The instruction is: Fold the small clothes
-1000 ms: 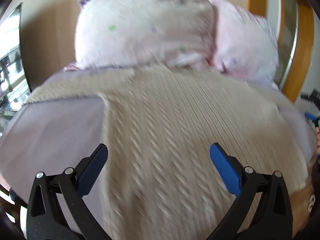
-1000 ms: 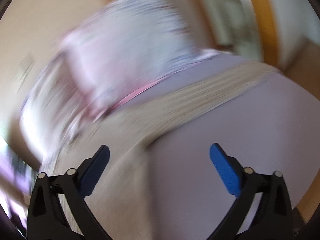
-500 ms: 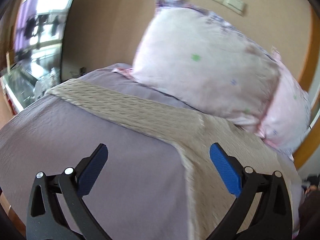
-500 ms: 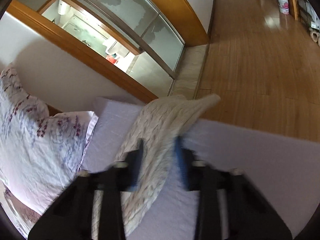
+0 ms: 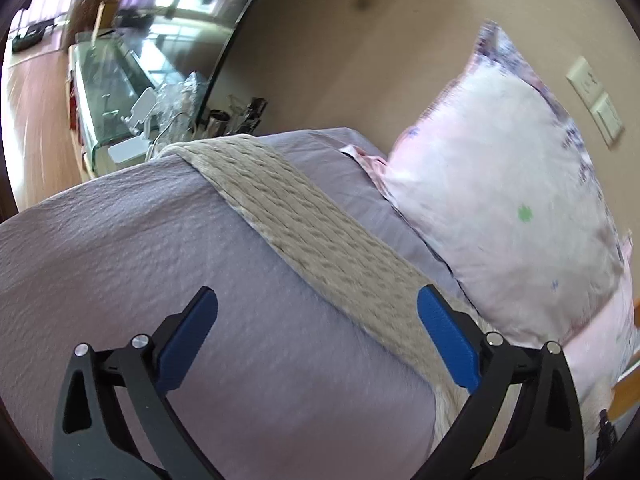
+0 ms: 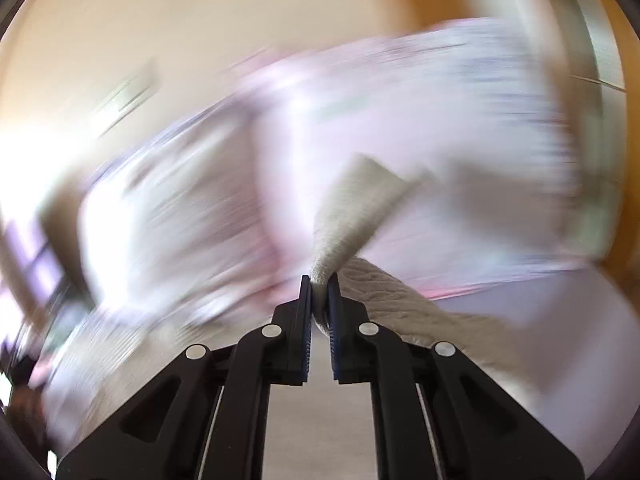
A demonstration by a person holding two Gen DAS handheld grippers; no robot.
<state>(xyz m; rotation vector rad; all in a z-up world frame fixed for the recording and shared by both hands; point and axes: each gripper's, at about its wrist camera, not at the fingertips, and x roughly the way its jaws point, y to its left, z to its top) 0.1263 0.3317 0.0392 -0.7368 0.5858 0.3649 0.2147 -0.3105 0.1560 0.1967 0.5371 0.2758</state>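
Beige cable-knit sweater [image 5: 320, 240] was spread on lilac bedsheet [image 5: 120, 248], sleeve running as long diagonal strip ahead of left gripper [image 5: 316, 336], whose jaws were held wide, empty. Right gripper [image 6: 319, 296] was clamped on bunched sweater cloth. White floral pillow [image 5: 500, 200] was seen just beyond sleeve; nothing blocked sleeve.

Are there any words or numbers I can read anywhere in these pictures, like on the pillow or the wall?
None can be read.
Pillow: only small printed flowers and dots, no letters.
Wall switch plate: blank, no label shows.
Knitted sweater: no tag or writing in view.
Things on the glass shelf: too small and blurred to read.
The right wrist view is too blurred for any text.
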